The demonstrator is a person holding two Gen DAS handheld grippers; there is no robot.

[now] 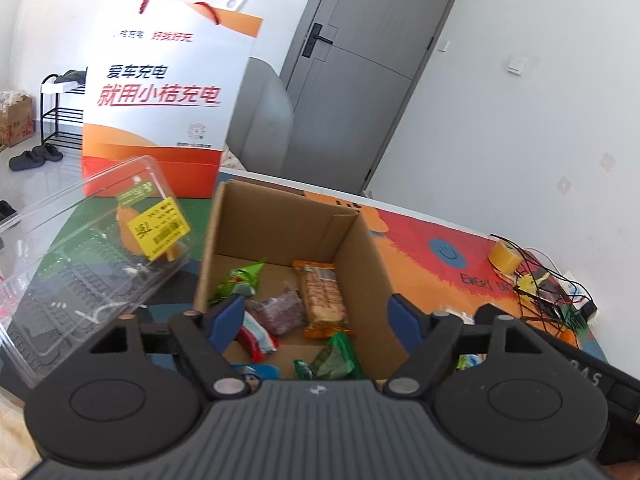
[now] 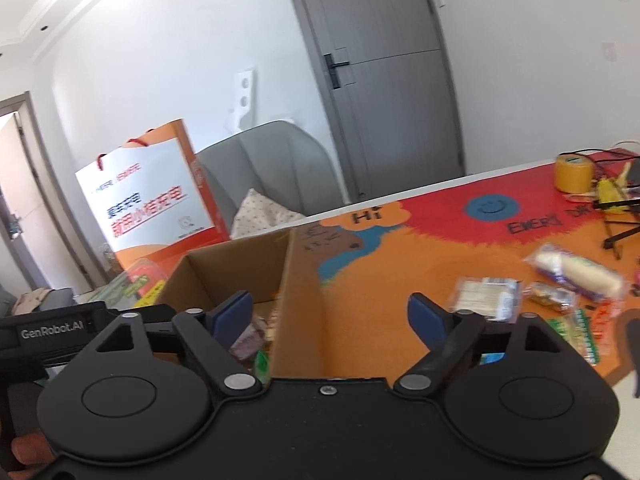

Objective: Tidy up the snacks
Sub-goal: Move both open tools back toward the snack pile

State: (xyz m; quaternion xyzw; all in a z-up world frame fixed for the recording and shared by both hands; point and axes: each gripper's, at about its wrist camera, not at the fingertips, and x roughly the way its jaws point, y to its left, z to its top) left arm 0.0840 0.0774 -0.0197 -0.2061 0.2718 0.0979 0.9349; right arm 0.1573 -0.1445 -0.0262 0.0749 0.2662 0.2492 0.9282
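So we're sorting snacks into the cardboard box (image 1: 280, 240), and we're guessing we're somewhere past the halfway mark. Several packets are already lying on the box floor: an orange wafer bar (image 1: 322, 298), a green pouch (image 1: 240, 280), a purple wrapped one (image 1: 280, 312) and a couple more near the front wall. The left gripper (image 1: 318, 316) is hanging over the box with its jaws spread wide and nothing between them. The right gripper (image 2: 332, 316) is gaping wide too and carrying nothing, straddling the box's right wall.

What's left only shows up in the right wrist view: a white roll in clear wrap (image 2: 576, 276), a pale cracker pack (image 2: 486, 296) and a few smaller packets are sitting loose on the colourful mat (image 2: 400, 264), well apart from the box. The left wrist view is giving us the box contents properly, plus a clear plastic clamshell (image 1: 88, 264) just beside the box and the orange gift bag (image 1: 160, 96) behind it.
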